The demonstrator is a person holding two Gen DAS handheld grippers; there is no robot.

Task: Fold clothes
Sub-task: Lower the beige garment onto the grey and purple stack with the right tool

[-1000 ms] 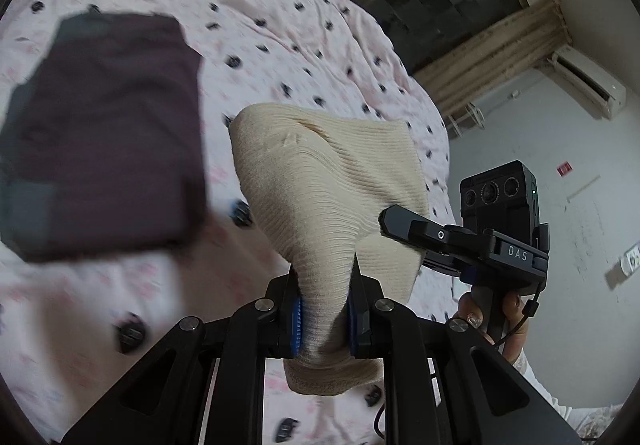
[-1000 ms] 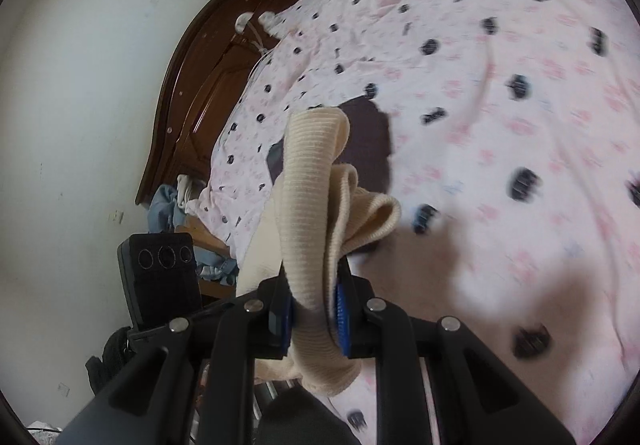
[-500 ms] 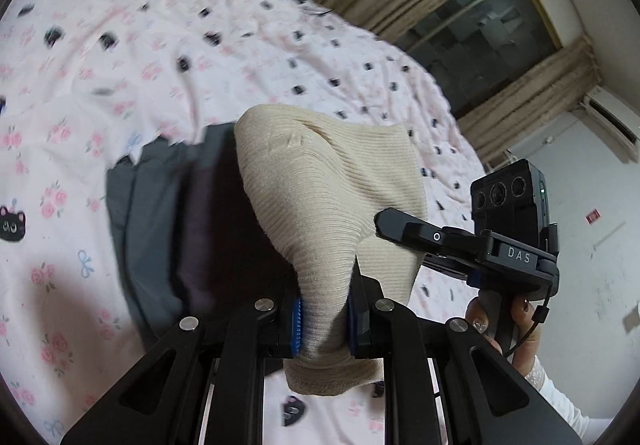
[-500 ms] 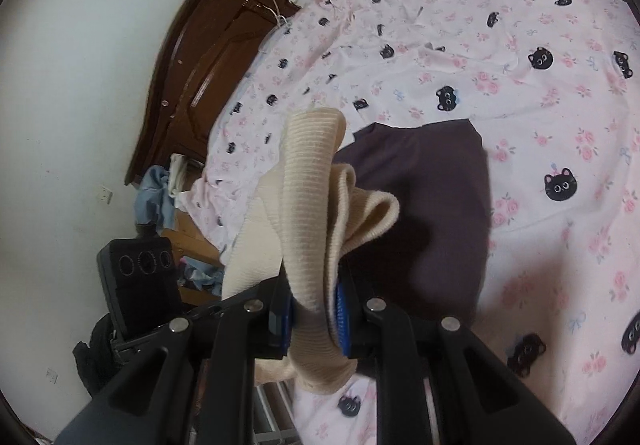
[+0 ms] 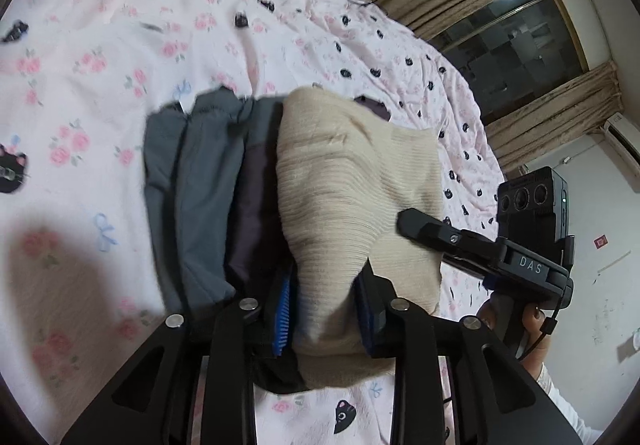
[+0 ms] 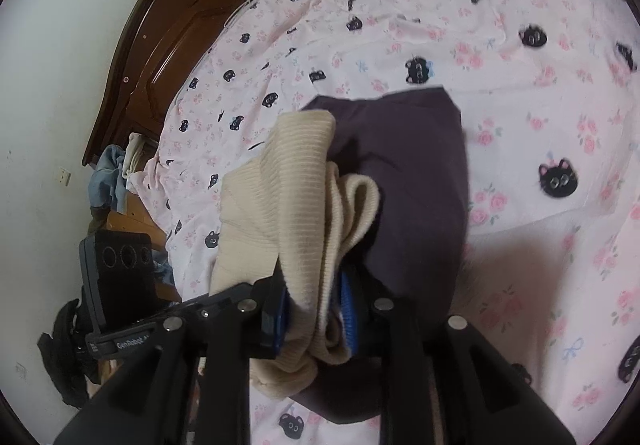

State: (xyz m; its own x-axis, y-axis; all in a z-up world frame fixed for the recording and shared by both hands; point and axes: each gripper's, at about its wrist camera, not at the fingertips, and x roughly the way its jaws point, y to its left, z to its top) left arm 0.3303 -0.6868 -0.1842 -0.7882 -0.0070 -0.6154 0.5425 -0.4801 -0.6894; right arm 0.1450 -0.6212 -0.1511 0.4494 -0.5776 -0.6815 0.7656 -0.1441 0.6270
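Now both grippers' jaws have just been opening. Left gripper (image 5: 326, 309): cream knit (image 5: 340, 189) between its jaws, left pad clear of it. Right gripper (image 6: 310, 315): knit bunched between jaws, grip can't be judged. Knit rests on dark folded stack (image 6: 416, 173) mid-bed; bedsheet (image 6: 520, 57) lies open all round. L view adds grey layers (image 5: 204, 197), window (image 5: 516, 45); R view adds headboard (image 6: 160, 33).

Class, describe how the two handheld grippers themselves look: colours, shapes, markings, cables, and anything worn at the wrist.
Both are matte black angular frames with silver rivets and ribbed blue pads lining the jaws. The right gripper carries a boxy three-lens black camera module, white "DAS" lettering and a thin black cable; a white sleeve cuff shows below. The left gripper reads "GenRobot".
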